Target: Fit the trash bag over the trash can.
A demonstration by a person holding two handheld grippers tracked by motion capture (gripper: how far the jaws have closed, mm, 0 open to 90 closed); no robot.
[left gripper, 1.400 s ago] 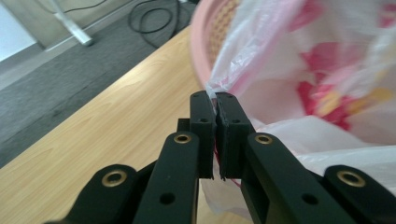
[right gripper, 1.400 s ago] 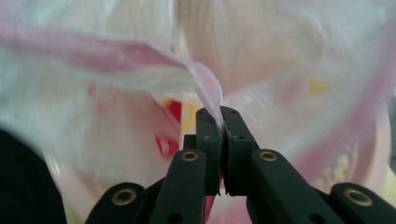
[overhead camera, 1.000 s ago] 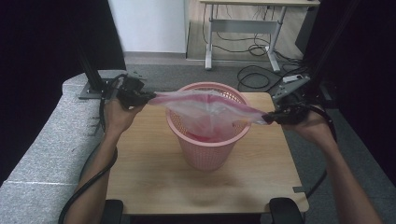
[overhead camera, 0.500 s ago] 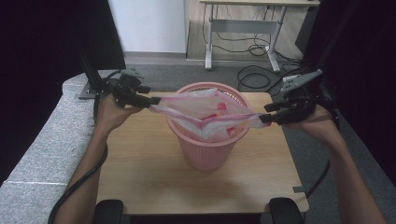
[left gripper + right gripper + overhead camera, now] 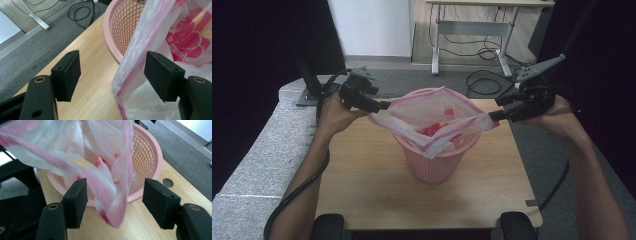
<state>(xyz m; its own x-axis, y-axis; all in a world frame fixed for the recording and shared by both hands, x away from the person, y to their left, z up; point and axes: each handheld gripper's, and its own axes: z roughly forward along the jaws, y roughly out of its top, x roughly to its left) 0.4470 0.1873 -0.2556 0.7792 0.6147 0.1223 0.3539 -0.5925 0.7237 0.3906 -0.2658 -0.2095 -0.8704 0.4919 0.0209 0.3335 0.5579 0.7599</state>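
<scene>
— Where's the plastic bag (image 5: 432,125) now?

— Stretched over the mouth of the pink basket (image 5: 434,165), which stands on the counter (image 5: 362,190). Its middle sags into the basket, and both corners sit higher than they did a second ago.

— And the left tongs (image 5: 112,72)?

— Their jaws have just been opening. They stand apart, the bag's edge hanging loose between them, nearer the right-hand jaw (whether it brushes that jaw, I can't tell).

— The right tongs (image 5: 115,202)?

— The same: jaws just opening, a fold of the bag hanging free in the gap. Earlier both pairs were clamped on the bag's corners; both hands have since lifted a little.
</scene>
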